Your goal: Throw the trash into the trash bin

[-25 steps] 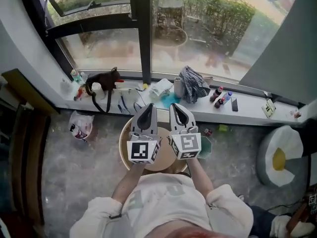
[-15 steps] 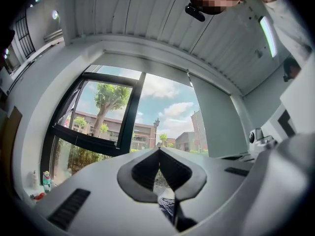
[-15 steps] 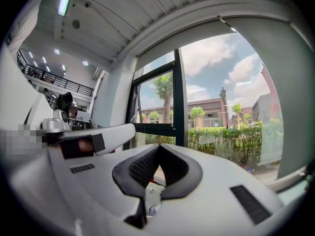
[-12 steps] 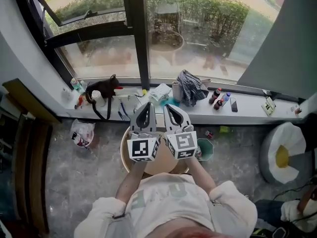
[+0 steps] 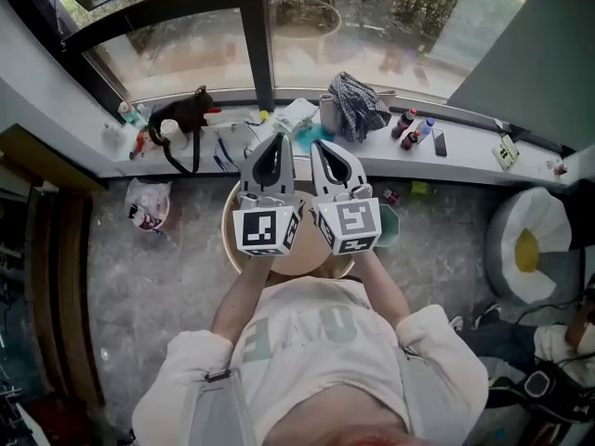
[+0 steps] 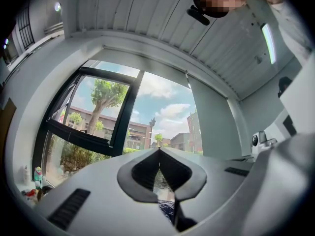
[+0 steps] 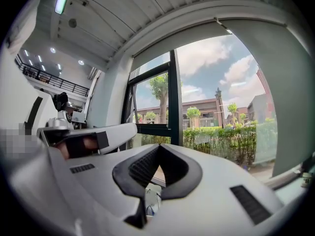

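Observation:
In the head view both grippers are held side by side above a round wooden stool (image 5: 231, 242), pointing at the window sill. My left gripper (image 5: 276, 143) is shut, and nothing sits between its jaws (image 6: 158, 151). My right gripper (image 5: 323, 147) is shut and empty too (image 7: 160, 147). A small green trash bin (image 5: 388, 221) stands on the floor just right of the stool, partly hidden behind the right gripper's marker cube. Crumpled white paper (image 5: 299, 114) lies on the sill (image 5: 465, 165) ahead of the jaws. A white plastic bag (image 5: 149, 206) lies on the floor at the left.
The sill also holds a black bag (image 5: 178, 119), a plaid cloth (image 5: 359, 103), small bottles (image 5: 415, 130) and a phone (image 5: 440, 142). A white and yellow egg-shaped cushion (image 5: 522, 251) lies at the right. Glass and a dark window frame (image 5: 256, 35) close off the far side.
Both grippers stay shut and side by side. The left one has edged a little up and toward the sill. The head view has shifted, so the sill sits higher in the picture.

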Available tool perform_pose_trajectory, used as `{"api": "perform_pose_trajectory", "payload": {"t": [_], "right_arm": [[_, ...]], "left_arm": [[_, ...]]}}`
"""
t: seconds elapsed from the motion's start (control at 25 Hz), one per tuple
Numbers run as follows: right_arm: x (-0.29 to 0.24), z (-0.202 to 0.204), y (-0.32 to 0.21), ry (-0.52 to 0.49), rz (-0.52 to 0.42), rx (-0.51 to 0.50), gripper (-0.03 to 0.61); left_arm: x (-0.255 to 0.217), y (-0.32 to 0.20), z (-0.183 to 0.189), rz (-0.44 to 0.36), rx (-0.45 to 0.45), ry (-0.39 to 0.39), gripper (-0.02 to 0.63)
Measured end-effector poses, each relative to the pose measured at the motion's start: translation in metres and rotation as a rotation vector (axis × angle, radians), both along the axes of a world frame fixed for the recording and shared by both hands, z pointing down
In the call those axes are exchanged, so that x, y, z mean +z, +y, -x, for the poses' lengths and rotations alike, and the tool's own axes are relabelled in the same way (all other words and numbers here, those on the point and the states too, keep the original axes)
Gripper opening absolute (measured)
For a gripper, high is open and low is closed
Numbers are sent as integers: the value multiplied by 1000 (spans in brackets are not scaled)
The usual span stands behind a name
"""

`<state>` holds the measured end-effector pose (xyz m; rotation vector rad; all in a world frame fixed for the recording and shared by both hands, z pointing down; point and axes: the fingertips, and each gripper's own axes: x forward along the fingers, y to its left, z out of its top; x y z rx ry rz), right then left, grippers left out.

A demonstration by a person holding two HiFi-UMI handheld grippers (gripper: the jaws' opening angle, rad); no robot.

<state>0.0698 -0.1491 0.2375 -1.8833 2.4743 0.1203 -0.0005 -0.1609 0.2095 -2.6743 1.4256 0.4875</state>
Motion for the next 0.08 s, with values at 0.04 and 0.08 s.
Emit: {"api": "perform_pose_trajectory", "payload": {"t": [0.04, 0.08], "right_arm": [[0, 1, -2, 3, -6, -1, 14], [0, 1, -4, 6, -11, -3, 14]], "left_arm": [[-2, -2, -1, -11, 2, -4, 11], [-3, -3, -3, -20, 5, -8, 11]]}}
